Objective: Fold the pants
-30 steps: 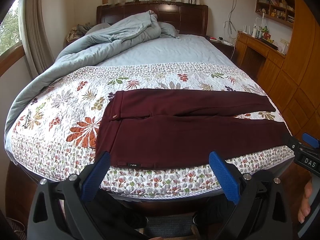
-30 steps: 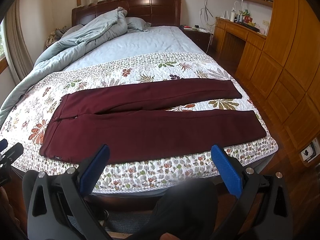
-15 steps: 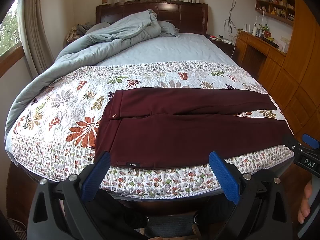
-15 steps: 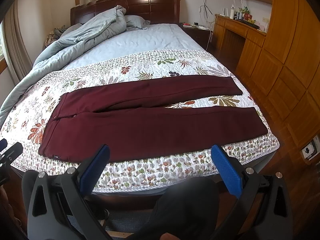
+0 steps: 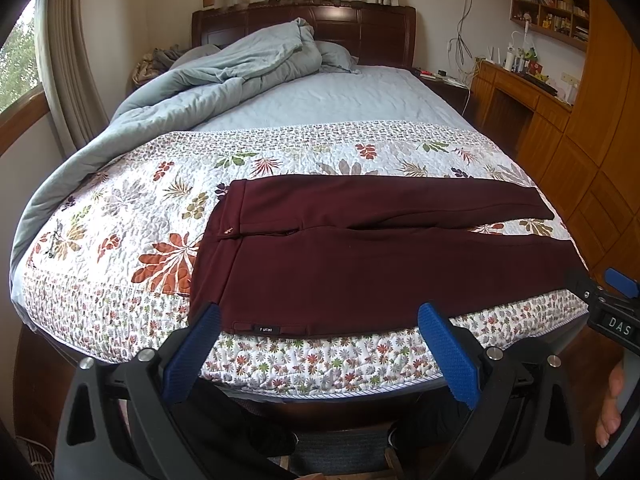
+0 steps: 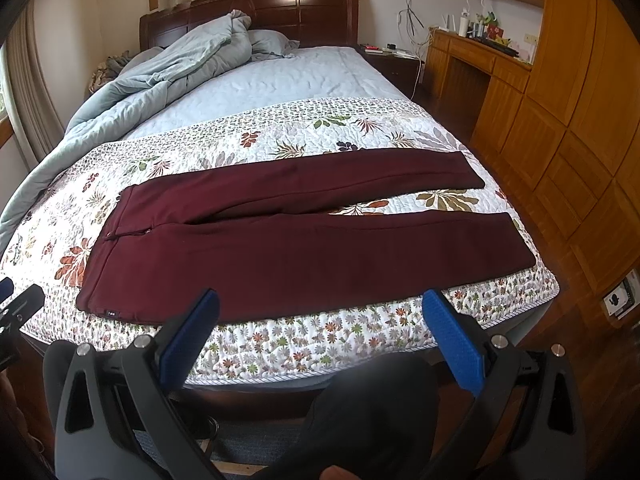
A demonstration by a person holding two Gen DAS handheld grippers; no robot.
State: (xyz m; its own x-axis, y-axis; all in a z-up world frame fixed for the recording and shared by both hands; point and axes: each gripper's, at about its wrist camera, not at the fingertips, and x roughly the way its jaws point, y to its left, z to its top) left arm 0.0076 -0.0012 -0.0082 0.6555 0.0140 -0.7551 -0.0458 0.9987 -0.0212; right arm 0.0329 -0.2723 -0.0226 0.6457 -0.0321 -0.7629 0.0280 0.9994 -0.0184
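Note:
Dark maroon pants [image 5: 360, 256] lie flat across the foot of the bed, waistband to the left and both legs stretched to the right; they also show in the right wrist view [image 6: 288, 240]. My left gripper [image 5: 320, 354] is open and empty, held off the bed's near edge below the waistband end. My right gripper [image 6: 320, 340] is open and empty, off the near edge below the middle of the near leg. The right gripper's tip shows at the right edge of the left wrist view [image 5: 608, 304].
The pants rest on a floral quilt [image 5: 280, 148] over a light blue bed. A bunched grey-blue duvet [image 5: 224, 76] lies at the far left by the headboard. A wooden desk and cabinets [image 6: 560, 92] stand on the right, with wood floor between.
Both grippers have edged slightly closer to the bed; the pants have not moved and both grippers stay open.

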